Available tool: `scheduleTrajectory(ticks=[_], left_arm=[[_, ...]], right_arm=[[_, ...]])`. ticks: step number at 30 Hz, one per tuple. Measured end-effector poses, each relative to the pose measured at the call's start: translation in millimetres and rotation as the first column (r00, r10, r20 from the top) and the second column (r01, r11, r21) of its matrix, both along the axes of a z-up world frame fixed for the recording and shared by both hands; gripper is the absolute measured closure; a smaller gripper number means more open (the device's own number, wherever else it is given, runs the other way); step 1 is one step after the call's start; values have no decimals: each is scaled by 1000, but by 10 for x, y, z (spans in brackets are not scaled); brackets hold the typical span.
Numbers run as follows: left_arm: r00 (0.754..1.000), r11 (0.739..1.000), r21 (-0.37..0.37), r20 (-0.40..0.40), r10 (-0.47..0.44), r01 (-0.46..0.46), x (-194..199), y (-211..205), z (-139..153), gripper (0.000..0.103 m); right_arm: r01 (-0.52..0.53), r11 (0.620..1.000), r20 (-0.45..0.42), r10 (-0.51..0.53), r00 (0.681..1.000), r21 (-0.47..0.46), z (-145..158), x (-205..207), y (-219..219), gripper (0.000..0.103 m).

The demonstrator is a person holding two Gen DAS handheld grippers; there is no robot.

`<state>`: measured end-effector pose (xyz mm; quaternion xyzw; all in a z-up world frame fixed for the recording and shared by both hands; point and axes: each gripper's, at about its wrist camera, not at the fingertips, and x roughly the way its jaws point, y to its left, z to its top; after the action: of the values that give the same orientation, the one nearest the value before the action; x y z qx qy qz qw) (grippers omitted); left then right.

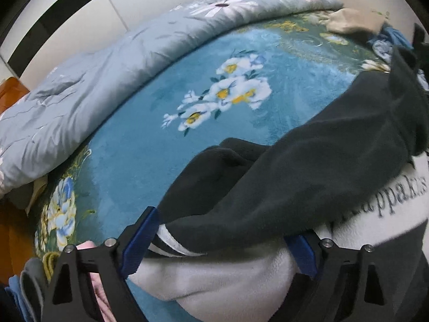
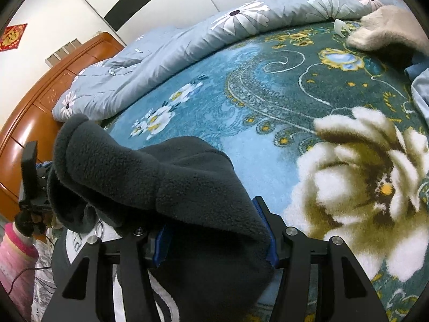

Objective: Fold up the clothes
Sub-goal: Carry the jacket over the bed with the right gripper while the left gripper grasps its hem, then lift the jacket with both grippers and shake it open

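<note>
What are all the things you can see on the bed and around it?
Fleece top: one, dark grey and white with lettering, near edge of bed, held by both grippers.
Blanket: one, blue with flowers, covering bed.
Quilt: one, pale blue with daisies, bunched along far side.
Beige garment: one, far right corner.
Headboard: one, orange wood, left.
Red decoration: one, on wall.
Left gripper: black, blue pads, clamping fleece.
Right gripper: same, clamping fleece.

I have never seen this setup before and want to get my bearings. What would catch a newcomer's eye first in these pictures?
First, the dark fleece garment draped between both grippers, with a white lettered panel at the left view's right edge. Next, the teal floral blanket covering the bed, its big cream flower filling the right view's lower right. Behind it, a pale blue daisy-print quilt lies bunched along the far side.
</note>
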<state>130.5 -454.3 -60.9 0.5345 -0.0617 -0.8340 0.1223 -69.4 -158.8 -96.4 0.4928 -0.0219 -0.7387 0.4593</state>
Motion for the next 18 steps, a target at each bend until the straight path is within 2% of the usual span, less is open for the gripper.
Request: scheduleTrajectory(ticks=[2,4,5,6,7,8,9,12,14,18], left_arm=[[1000,1000,9,-5,18,-18,-13,-2,-7,16],[999,999,41,-18,32,-32,-3,1,4,24],[999,997,67,-28,43,-41,8,-5,15,32],[997,993,106,-41,59,-54,26,-18,36,36],[996,988,138,-52,75,-67,40,-22,53,48],[994,982,170,-63,95,-83,52,-24,66,60],[991,977,188,-73,114,-99,62,-17,77,65],[982,975,167,-98,161,-144,84,64,99,88],[975,974,157,-120,184,-165,115,124,144,93],[955,966,153,-182,236,-210,248,186,378,96]], right_arm=[[4,1000,4,-4,1000,-12,7,10,11,54],[2,1000,7,-2,1000,-22,17,30,-1,71],[0,1000,9,0,1000,-26,22,42,-11,74],[-1,1000,6,1,1000,-27,36,57,-24,83],[-1,1000,0,1,1000,-24,57,75,-40,89],[-1,1000,-9,1,1000,-24,92,96,-51,90],[-3,1000,-21,2,1000,-26,142,119,-56,91],[0,999,-55,-2,998,-41,289,181,-42,92],[7,998,-78,-12,997,-67,441,213,-11,92],[-7,995,-153,-9,988,-102,822,326,9,93]])
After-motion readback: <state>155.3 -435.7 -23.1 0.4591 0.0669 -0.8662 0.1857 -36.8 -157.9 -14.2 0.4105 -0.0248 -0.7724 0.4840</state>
